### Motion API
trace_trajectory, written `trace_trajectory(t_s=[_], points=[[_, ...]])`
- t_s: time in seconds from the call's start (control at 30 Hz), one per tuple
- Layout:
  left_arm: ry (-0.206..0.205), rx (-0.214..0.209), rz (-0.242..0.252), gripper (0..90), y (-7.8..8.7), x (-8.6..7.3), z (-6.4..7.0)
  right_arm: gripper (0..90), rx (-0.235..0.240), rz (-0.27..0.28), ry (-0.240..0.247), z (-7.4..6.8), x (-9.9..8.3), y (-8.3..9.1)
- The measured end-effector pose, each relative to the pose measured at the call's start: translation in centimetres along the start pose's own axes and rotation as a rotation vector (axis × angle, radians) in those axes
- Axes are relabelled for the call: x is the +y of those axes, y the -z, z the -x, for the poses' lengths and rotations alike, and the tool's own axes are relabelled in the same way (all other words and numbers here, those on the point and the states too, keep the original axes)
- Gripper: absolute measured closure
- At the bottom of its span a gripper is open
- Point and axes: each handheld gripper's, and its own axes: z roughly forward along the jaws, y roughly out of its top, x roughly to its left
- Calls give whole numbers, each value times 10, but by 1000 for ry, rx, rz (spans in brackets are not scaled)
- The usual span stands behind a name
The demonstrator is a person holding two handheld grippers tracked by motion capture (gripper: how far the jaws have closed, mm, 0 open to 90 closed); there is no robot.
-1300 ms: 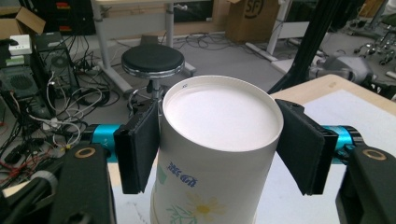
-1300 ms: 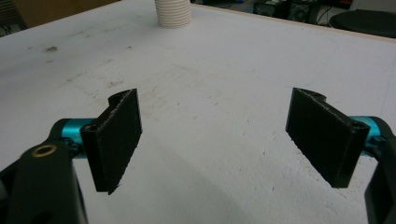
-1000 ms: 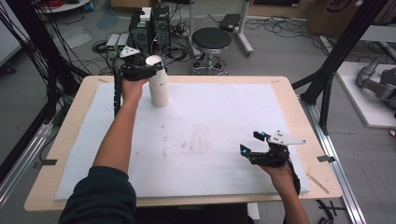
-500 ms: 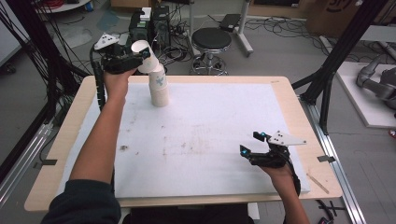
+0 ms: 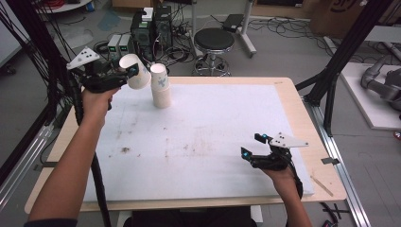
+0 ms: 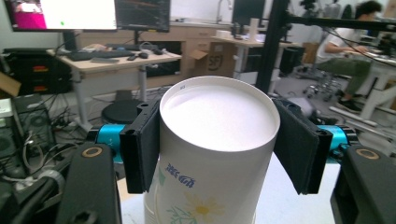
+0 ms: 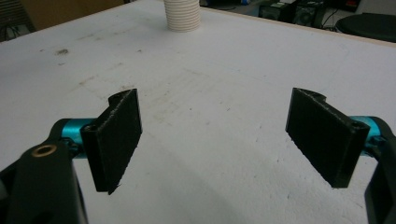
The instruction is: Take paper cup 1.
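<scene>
cup [image 6: 215, 140] white paper, daisy print, pinched by left gripper [image 6: 217, 144].

The cup stack [image 5: 161, 90] stands on the table [image 5: 293, 101] toward its far left. Just left of the stack and off the table, a cup [image 5: 134, 71] sits in the left gripper [image 5: 126, 74]. The right gripper [image 5: 252, 145] is well apart from the stack, at the near right.

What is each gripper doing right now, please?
Left gripper: closed on a paper cup, lifted clear of the cup stack.
Right gripper: open, holding nothing, low over the table.
</scene>
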Motion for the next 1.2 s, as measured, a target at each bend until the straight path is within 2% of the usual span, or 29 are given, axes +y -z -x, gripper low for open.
trace_trajectory(t_s=[0.13, 0.17, 0.2, 0.3, 0.43, 0.5, 0.53, 0.63, 0.77, 0.97, 1.2], points=[[-14, -33, -10, 365, 8, -7, 8, 188, 12, -8, 8, -2, 0, -3], [-5, -58, -4, 364, 14, -14, 13, 188, 14, -11, 11, -2, 0, -4], [3, -69, 2, 364, 16, -18, 15, 188, 16, -17, 7, -3, 0, -5], [-8, -86, -13, 362, 22, -31, 24, 188, 25, -20, 17, -4, -1, -7], [18, -138, -17, 360, 30, -51, 35, 188, 33, -20, 22, -4, -1, -8], [13, -155, -39, 359, 31, -62, 41, 188, 35, -26, 19, -4, -2, -8], [13, -155, -39, 359, 31, -62, 41, 188, 35, -26, 19, -4, -2, -8], [-3, -191, -83, 359, 32, -73, 48, 188, 49, -33, 13, -4, -2, -10], [-13, -255, -85, 358, 31, -82, 61, 188, 66, -30, 19, -4, -1, -13], [-26, -288, -105, 358, 26, -96, 73, 188, 99, -40, 22, -7, 0, -15], [-15, -288, -113, 357, 25, -108, 77, 188, 110, -36, 37, -8, 1, -18]])
